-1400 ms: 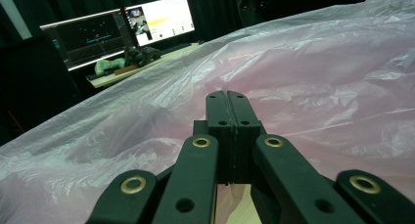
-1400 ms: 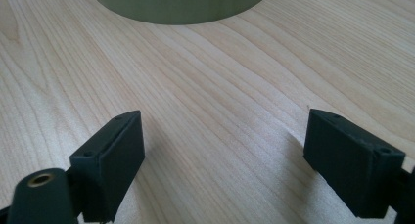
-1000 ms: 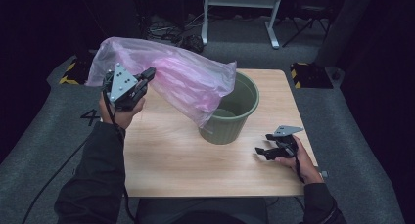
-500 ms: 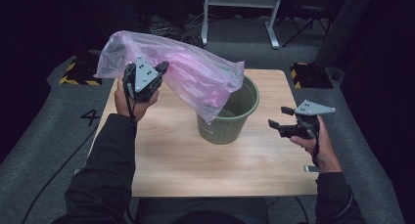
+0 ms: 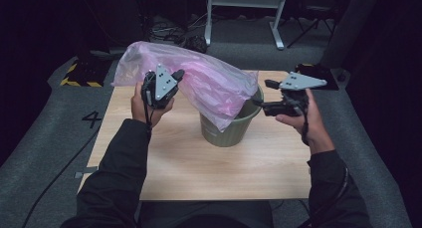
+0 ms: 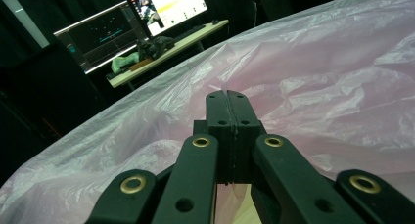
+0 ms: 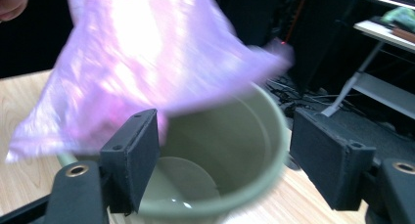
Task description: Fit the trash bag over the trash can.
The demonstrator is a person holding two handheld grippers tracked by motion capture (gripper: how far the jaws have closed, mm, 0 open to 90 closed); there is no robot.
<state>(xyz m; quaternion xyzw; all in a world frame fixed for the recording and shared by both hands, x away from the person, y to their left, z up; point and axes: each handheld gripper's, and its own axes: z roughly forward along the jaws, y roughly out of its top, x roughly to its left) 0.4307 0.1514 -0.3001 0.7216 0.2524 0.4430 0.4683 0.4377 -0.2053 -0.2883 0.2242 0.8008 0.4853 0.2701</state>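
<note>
A large pink translucent plastic bag [image 5: 209,81] hangs in the air over a green bin [image 5: 229,131] that stands on the wooden table [image 5: 174,163]. My left gripper [image 5: 178,74] is shut on the bag's upper side and holds it up; its jaws are pressed together on the film [image 6: 227,99]. The bag's lower corner droops over the bin's rim. My right gripper [image 5: 258,93] is open, level with the bin's right rim, close to the bag's right end. Between its wide jaws I see the empty bin [image 7: 235,145] and the bag [image 7: 147,53] above it.
A white-legged stand [image 5: 244,14] and cables lie on the floor beyond the table. Black and yellow floor markers [image 5: 79,73] sit at the table's far corners. A desk with monitors [image 6: 147,18] stands in the background of the left gripper view.
My right gripper rose from the table's front right and moved up to the bin's right rim. My left gripper carried the bag a little to the right, over the bin.
</note>
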